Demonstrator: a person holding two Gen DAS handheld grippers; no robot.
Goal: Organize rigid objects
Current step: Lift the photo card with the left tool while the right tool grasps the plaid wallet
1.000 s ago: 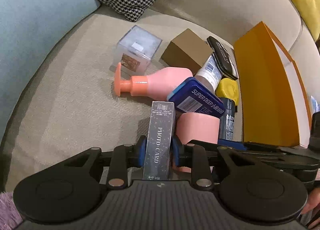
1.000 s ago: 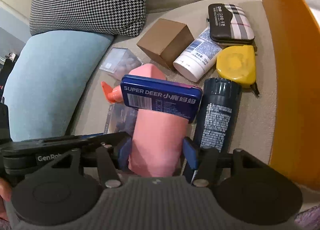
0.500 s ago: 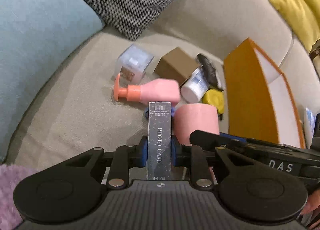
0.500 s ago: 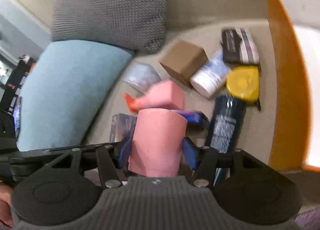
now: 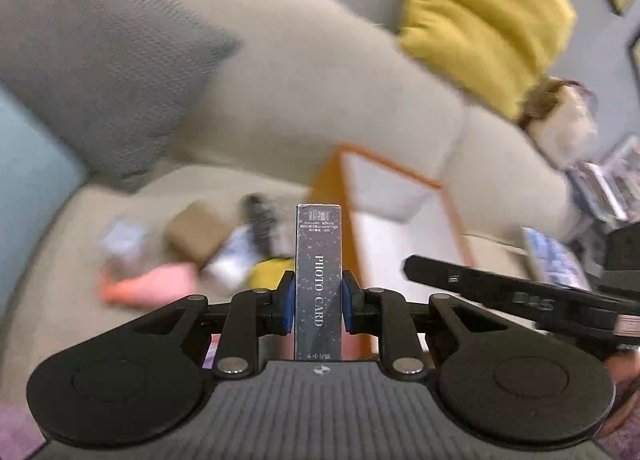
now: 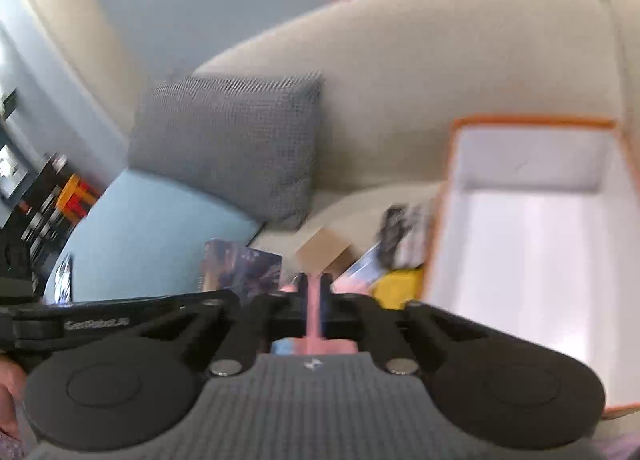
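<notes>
My left gripper is shut on a dark upright box marked PHOTO CARD, held above the sofa; the box also shows in the right wrist view. My right gripper has its jaws almost together on a pink container, which shows only as a thin strip between them and bulges wider underneath. The orange box with a white inside stands open just to the right, and also shows in the left wrist view. Below lie, blurred, a brown carton, a pink pump bottle and a yellow tape measure.
A grey houndstooth cushion and a light blue cushion lean at the left of the beige sofa. A yellow cushion lies on the sofa back. A white tube and a dark case lie beside the orange box.
Both grippers have risen with their loads and now look over the pile to the sofa back. The right jaws went from wide around the pink container to nearly together.
</notes>
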